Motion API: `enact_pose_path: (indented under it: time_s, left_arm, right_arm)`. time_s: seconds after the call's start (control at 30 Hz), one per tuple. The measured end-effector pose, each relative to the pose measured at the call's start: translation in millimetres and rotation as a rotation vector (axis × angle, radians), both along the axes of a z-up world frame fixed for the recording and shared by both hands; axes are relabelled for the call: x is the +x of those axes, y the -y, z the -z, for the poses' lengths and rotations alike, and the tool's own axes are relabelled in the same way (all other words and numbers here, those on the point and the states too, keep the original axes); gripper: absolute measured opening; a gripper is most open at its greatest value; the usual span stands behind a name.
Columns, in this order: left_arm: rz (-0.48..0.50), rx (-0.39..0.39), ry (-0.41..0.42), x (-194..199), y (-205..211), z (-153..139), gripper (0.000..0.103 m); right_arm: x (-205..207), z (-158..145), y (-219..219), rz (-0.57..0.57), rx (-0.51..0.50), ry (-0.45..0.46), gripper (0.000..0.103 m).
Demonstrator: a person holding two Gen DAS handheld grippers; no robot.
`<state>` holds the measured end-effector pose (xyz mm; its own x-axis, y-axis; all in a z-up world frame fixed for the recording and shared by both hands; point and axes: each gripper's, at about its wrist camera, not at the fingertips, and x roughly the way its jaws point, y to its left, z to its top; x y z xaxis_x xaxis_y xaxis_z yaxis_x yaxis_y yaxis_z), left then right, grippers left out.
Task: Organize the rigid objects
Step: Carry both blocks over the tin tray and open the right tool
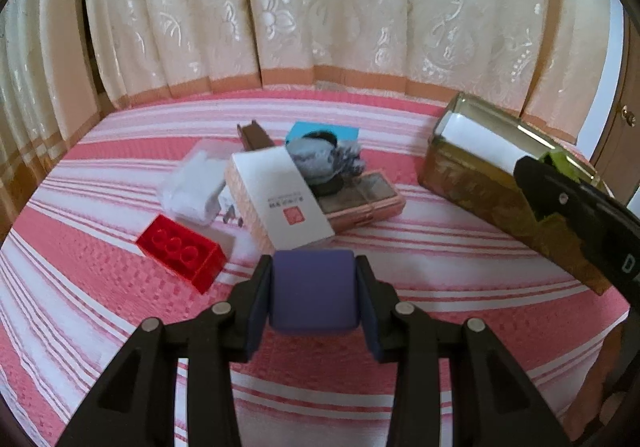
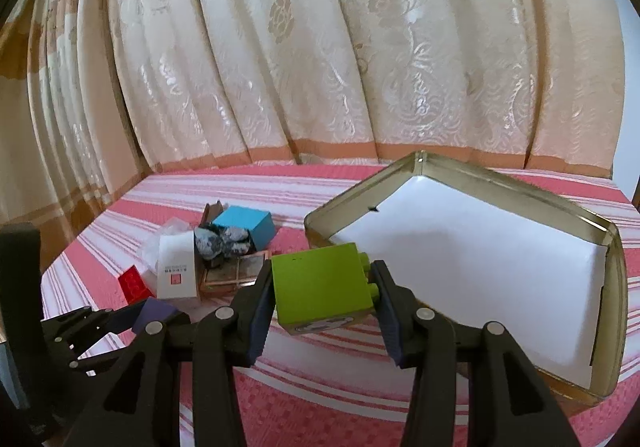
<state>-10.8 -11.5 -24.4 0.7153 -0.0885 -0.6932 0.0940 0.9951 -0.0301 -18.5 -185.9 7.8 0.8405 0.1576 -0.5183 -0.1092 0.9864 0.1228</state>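
Pinching a green plastic toy brick (image 2: 322, 289) with studs facing right, the right gripper (image 2: 322, 301) holds it just near of the open gold metal tin (image 2: 612, 287), lined white and holding nothing. The left gripper (image 1: 314, 293) clamps a purple cube (image 1: 313, 289) above the pink-striped cloth (image 1: 440, 247).

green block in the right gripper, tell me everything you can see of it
The green block is a lime-green toy brick that looks like hard plastic, boxy with smooth flat faces. Round studs stick out of its right side, so it is tipped on its side. A printed black and white picture shows on its lower face, too partial to read. The right gripper is shut on it, one pad on each side, holding it off the striped cloth, in front of the open tin's near-left rim.
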Motion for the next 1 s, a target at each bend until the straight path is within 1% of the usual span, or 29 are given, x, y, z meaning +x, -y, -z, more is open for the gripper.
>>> enact_pose_path:
  time_s: [0.3,0.47,0.53,0.63,0.8,1.0]
  left_arm:
    - [0.004,-0.013,0.093,-9,6,-29,0.039]
    - [0.018,-0.005,0.133,-9,18,-43,0.039]
    - [0.023,0.005,0.153,-10,24,-48,0.039]
    - [0.038,0.006,0.175,-9,35,-54,0.039]
    - [0.068,-0.001,0.198,-5,56,-61,0.039]
    - [0.111,-0.001,0.246,-1,91,-70,0.039]
  right_arm:
    - [-9,-13,21,0.043,0.052,0.08,0.049]
    - [-9,-15,35,0.08,0.086,0.092,0.049]
    - [-11,-16,41,0.097,0.081,0.104,0.049]
    - [-15,-19,52,0.132,0.049,0.133,0.049]
    - [-20,-20,86,0.219,0.018,0.159,0.049]
    - [-23,-20,138,0.326,0.043,0.15,0.049]
